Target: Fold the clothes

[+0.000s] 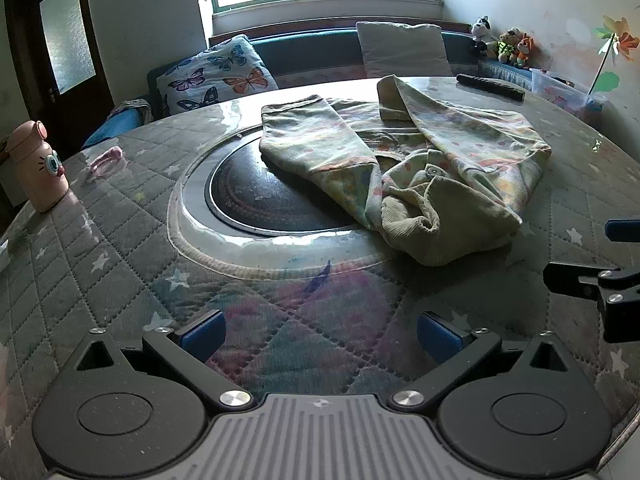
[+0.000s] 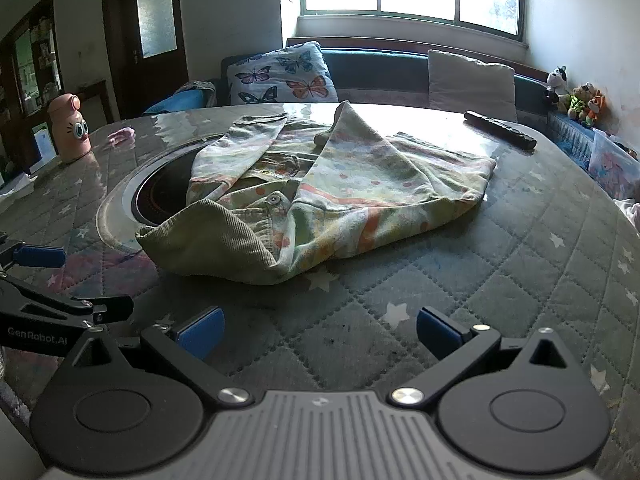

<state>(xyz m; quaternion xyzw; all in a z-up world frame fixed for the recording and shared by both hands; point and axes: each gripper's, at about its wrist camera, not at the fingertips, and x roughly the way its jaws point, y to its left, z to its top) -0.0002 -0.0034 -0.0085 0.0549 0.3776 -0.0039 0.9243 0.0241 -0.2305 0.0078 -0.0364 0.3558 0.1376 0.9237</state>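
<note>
A pale green patterned jacket [image 1: 404, 160] [image 2: 332, 192] lies on the round table, both sleeves folded in over its front, the corduroy collar nearest me. Its left part overlaps the dark round inset [image 1: 256, 196] in the table's middle. My left gripper [image 1: 320, 338] hovers open over the quilted cover, short of the jacket, with nothing between its blue pads. My right gripper [image 2: 320, 334] is open too, just in front of the collar and apart from it. Each gripper shows at the edge of the other's view: the right gripper [image 1: 600, 256] and the left gripper [image 2: 48, 280].
A pink cartoon bottle [image 1: 38, 166] [image 2: 72, 128] stands at the table's left edge, a small pink item [image 1: 106, 158] near it. A black remote [image 1: 490, 87] [image 2: 500, 130] lies at the far right. Behind the table runs a bench with cushions [image 1: 218, 74] and plush toys [image 1: 506, 44].
</note>
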